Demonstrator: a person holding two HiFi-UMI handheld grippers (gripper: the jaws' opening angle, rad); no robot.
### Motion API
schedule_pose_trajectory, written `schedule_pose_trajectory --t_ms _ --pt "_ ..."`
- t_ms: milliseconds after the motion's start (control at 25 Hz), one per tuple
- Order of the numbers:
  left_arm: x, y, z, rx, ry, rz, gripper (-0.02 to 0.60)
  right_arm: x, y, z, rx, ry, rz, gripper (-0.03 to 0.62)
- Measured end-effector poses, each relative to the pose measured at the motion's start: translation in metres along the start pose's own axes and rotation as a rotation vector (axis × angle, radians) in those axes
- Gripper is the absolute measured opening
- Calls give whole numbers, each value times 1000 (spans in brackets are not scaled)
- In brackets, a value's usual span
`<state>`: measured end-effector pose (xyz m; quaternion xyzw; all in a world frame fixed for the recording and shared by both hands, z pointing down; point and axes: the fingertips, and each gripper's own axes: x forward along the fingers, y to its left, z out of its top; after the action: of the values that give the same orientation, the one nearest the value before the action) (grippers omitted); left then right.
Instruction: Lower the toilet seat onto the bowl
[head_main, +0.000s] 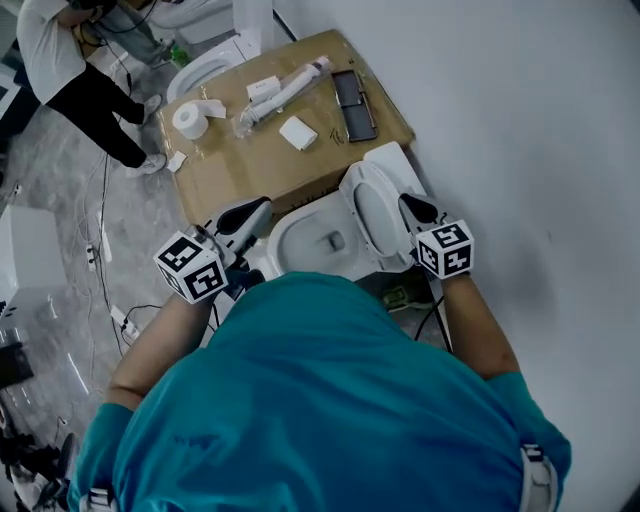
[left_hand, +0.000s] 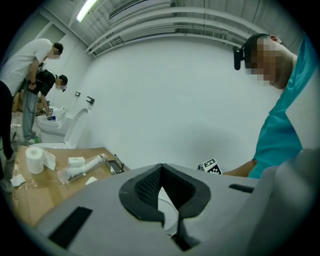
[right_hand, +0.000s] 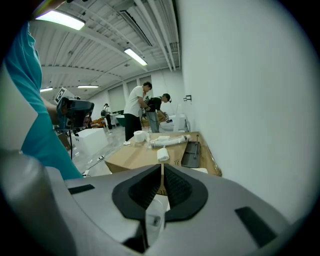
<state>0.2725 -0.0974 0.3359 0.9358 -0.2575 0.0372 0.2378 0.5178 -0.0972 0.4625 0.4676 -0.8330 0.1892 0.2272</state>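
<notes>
- Toilet seat (head_main: 372, 215) is up, standing nearly upright over the back of the bowl (head_main: 300, 240), w/ the lid (head_main: 392, 160) behind it against the white wall (head_main: 520, 120). Not down on the bowl yet.
- Right gripper (head_main: 415, 208) sits at the seat's wall-side edge. Can't tell if it's actually touching. In the right gripper view the jaws are clenched tight, just a thin slit btw the pads and nothing pinched in them.
- Left gripper (head_main: 250, 216) hangs on the other side of the bowl, apart from the seat. Left gripper view shows the tips together too, nothing in them, only white porcelain visible past the gap lower down.
- Each gripper has a cube w/ black & white square markers, left cube (head_main: 190, 266) and right cube (head_main: 445, 249). Patterns only, no text.
- Big cardboard box (head_main: 230, 170) right behind the toilet holds a toilet roll (head_main: 189, 118), a small white carton (head_main: 264, 88), a plastic-wrapped white tube (head_main: 285, 92), a white pad (head_main: 298, 132) and a black tray (head_main: 354, 104).
- Labels: the carton has some print and the box side has a mark in the right gripper view, but both are too small to read tbh.
- Bg: second toilet (head_main: 205, 62) past the box, a person in a white top (head_main: 60, 60) next to it, cables (head_main: 105, 250) on the grey floor.
</notes>
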Motion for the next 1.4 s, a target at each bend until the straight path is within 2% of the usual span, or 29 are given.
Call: schedule_pose_trajectory --t_ms 80,240,440,560,1000,1400 --pt "2 -4 -6 -7 7 33 -5 12 -5 -10 -17 39 37 -2" --pt "9 -8 -14 -9 16 68 -5 34 -18 -33 -47 119 62 66" --pt "7 -7 -29 -33 27 107 -5 54 -26 -58 -90 206 54 72" --pt "4 -5 -35 -49 32 116 -5 59 -28 -63 -100 221 44 77" --pt "-24 8 -42 -67 14 56 -5 64 -8 -64 -132 254 -9 77" --pt "-74 34 -44 -72 20 14 -5 76 20 -63 -72 269 -57 77"
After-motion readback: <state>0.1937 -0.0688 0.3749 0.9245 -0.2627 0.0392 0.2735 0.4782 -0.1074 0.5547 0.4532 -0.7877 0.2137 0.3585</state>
